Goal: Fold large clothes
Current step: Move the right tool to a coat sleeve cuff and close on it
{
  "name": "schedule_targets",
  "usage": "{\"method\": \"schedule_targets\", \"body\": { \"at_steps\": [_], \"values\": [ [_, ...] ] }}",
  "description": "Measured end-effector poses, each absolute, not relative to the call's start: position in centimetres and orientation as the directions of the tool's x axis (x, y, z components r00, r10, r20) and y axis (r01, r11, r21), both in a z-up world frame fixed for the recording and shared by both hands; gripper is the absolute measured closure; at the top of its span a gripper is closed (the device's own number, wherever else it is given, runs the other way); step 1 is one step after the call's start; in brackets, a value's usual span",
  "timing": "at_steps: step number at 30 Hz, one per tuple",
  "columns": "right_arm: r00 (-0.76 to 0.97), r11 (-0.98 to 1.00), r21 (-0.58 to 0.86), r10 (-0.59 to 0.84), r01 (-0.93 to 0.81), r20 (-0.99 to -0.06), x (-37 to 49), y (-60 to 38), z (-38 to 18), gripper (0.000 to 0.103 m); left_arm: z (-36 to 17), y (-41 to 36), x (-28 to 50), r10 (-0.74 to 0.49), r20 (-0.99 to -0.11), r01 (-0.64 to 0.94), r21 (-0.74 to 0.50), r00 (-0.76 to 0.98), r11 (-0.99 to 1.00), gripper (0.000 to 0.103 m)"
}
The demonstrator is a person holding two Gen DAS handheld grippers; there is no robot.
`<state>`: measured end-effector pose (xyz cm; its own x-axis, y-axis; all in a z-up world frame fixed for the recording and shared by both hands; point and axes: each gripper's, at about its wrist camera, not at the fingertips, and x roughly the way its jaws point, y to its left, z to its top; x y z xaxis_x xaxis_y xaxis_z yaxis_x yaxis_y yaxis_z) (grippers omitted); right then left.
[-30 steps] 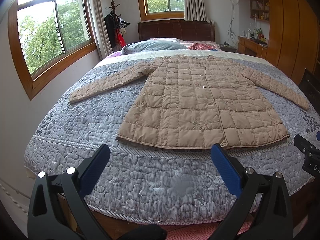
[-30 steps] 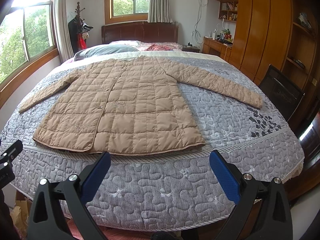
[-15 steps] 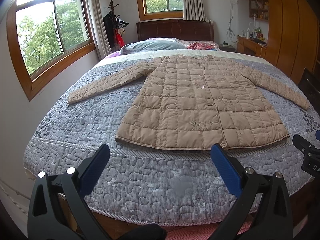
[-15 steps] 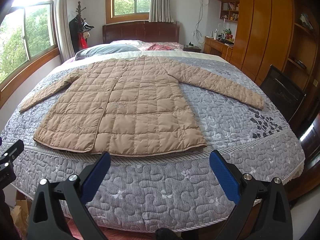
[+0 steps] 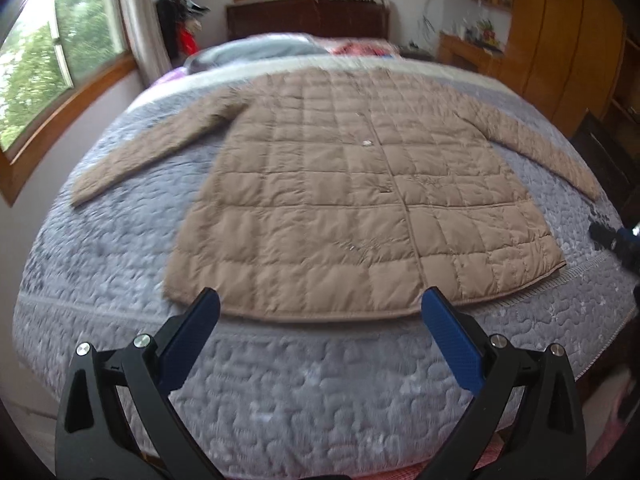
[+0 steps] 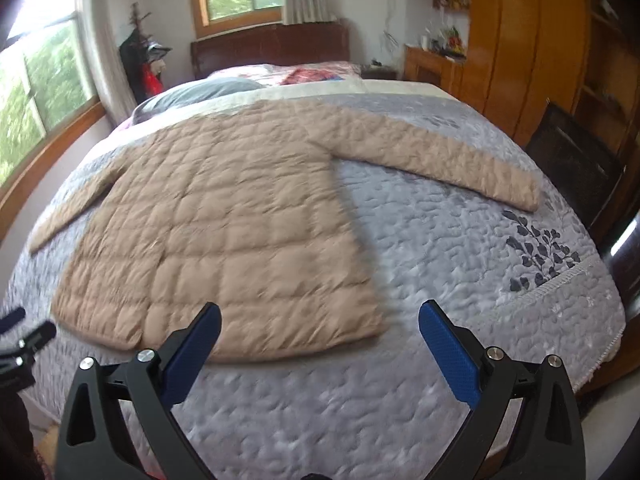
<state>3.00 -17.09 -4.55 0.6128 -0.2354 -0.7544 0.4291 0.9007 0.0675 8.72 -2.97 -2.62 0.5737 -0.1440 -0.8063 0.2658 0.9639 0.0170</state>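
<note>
One tan quilted coat [image 5: 360, 208] lies flat on the bed's grey quilt [image 5: 304, 392], front up, both sleeves spread outward. My left claw [image 5: 320, 316] hangs wide open and empty at the coat's hem; my right claw [image 6: 320, 320] is spread just as wide, holding nothing, at the hem's right corner.

Both wrist cams sit at foot edge of bed [image 5: 320, 412], facing headboard, low and near. L view nearer window-side corner, R nearer wardrobe side. Shared: coat [image 5: 352, 216], headboard.
</note>
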Motion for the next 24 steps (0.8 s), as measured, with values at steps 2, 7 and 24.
{"method": "schedule_targets", "body": {
  "at_steps": [2, 7, 24],
  "values": [
    [0.598, 0.880, 0.102, -0.227, 0.465, -0.769, 3.9, -20.7, -4.4, 0.004, -2.6, -4.2, 11.4, -0.171, -0.822, 0.291, -0.007, 0.543, 0.957, 0.003],
    [0.565, 0.802, 0.139, -0.275, 0.582, -0.778, 5.8, -30.3, -3.9, 0.004, -1.9, -8.9, 17.7, -0.161, -0.823, 0.351, 0.050, 0.545, 0.935, 0.004],
    [0.436, 0.558, 0.278, -0.171, 0.782, -0.883, 7.8, -56.7, -12.3, 0.004, -7.0, -23.9, 37.3, -0.321, -0.887, 0.393, -0.179, 0.331, 0.902, 0.013]
  ]
}}
